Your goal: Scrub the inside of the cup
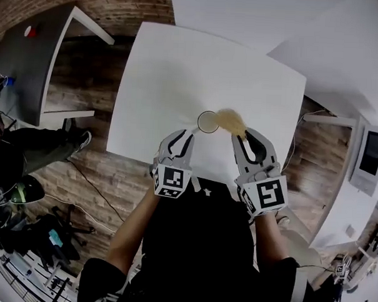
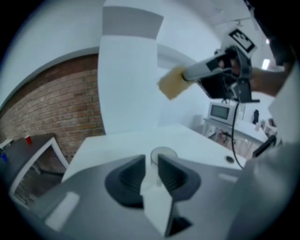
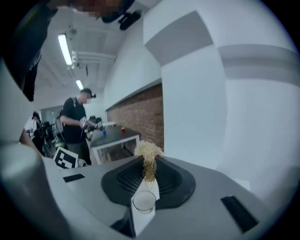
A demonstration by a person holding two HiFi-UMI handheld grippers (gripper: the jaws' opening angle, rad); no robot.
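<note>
White table (image 1: 180,72) seen from above. The left gripper (image 1: 185,134) has its jaws a narrow gap apart, gripping nothing, with its tips just beside a clear cup (image 1: 208,122) that stands upright near the table's near edge. Just right of the cup, the right gripper (image 1: 243,136) pinches a straw-coloured fibrous scrubber (image 1: 231,121). With the cup apparently unheld, pushing the scrubber in could tip it or slide it off that edge

We see a small clear round cup (image 1: 208,122), glossy and see-through; glass or plastic, we cannot tell. The straw-coloured wad of scrubbing fibre (image 3: 149,151) looks coarse and wiry. The white table top (image 1: 180,65) is smooth and matt, the brown plank floor (image 1: 90,187) shows wood grain, and the red brick wall (image 2: 51,108) is rough.
</note>
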